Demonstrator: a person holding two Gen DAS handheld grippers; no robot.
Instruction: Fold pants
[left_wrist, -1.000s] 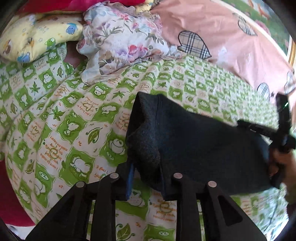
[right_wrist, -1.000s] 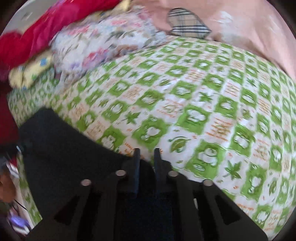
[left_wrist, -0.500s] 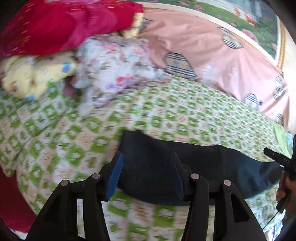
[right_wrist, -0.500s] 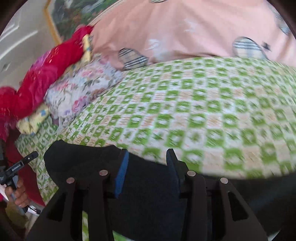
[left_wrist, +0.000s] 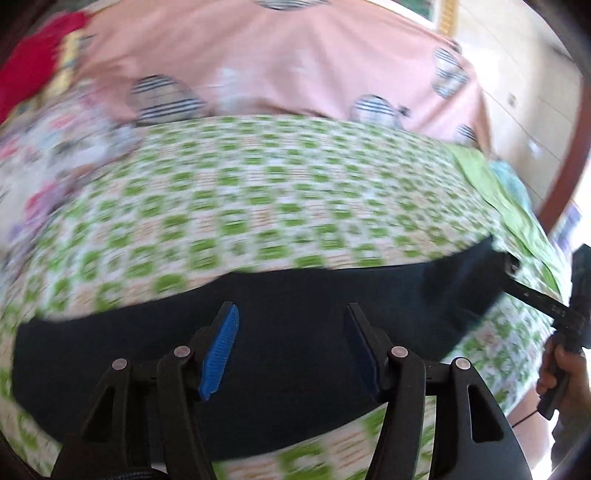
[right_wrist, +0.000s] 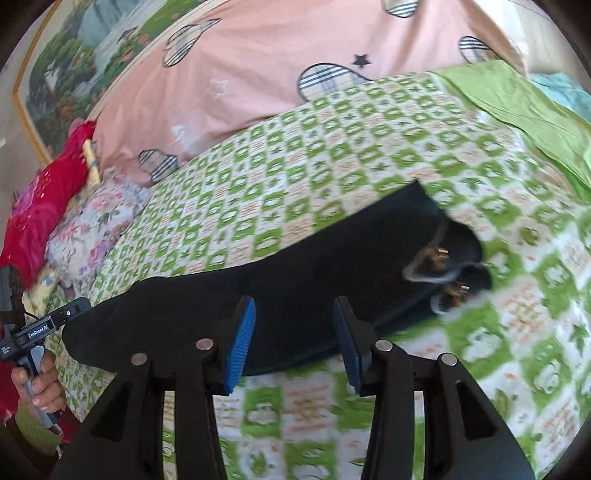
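Both my grippers just let go – left gripper (left_wrist: 290, 347) has been spreading its jaws and stands wide with nothing pinched, right gripper (right_wrist: 291, 341) also opening, a bit narrower, empty too. The dark pants (right_wrist: 295, 280) lie stretched out flat on the green-checked bedspread (right_wrist: 332, 155) (drawstring end at the right). Pink duvet (right_wrist: 240, 74) behind.

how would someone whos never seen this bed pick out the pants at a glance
Start at the bed's green-and-white checked sheet, below the pink bedding. The pants lie flat across its near edge, a long band just beyond both open grippers. They are the only plain dark thing on the bed, with small brass fittings at one end.
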